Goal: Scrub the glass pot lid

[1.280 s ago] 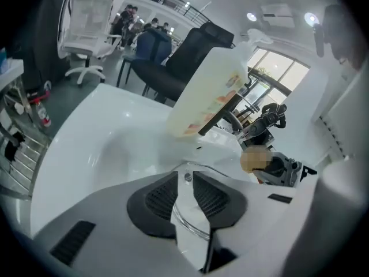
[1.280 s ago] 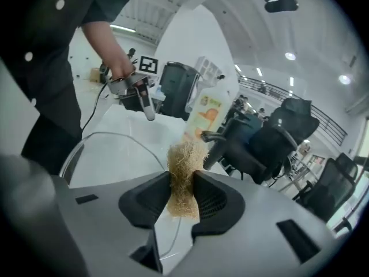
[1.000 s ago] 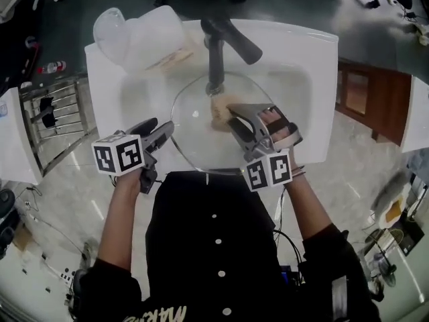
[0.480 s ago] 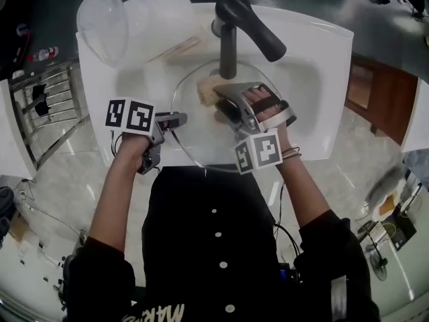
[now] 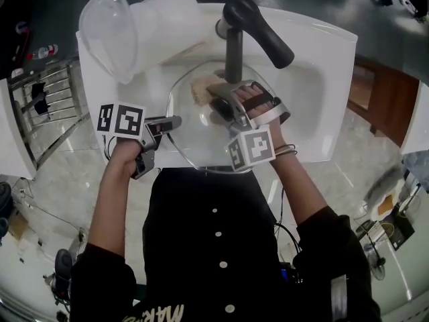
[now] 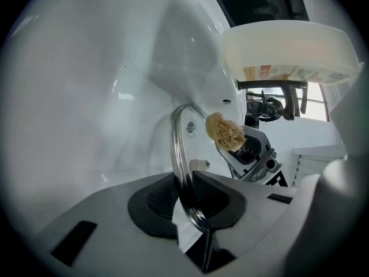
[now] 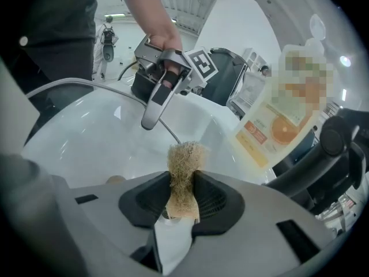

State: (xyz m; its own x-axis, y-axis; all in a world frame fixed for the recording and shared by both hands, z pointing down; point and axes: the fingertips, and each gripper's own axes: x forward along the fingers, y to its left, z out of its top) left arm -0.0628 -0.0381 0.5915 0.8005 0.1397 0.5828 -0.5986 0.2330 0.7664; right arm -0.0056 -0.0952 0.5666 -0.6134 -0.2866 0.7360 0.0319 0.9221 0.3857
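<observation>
Left tongs just closing on glass lid rim, right tongs clamped on scrubber, both angled downward.

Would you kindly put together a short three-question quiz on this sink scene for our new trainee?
1. Multiple choice: what does the right gripper hold? A) a tan scrubber B) a spoon C) nothing
2. True or false: the left gripper pinches the glass lid at its edge.
3. Fill in: the lid is held over the white ____, in front of the dark faucet.

Key: 1 A. 2 True: its jaws have just been closing with the lid's edge between them, and the pads now press on it. 3 sink.
</observation>
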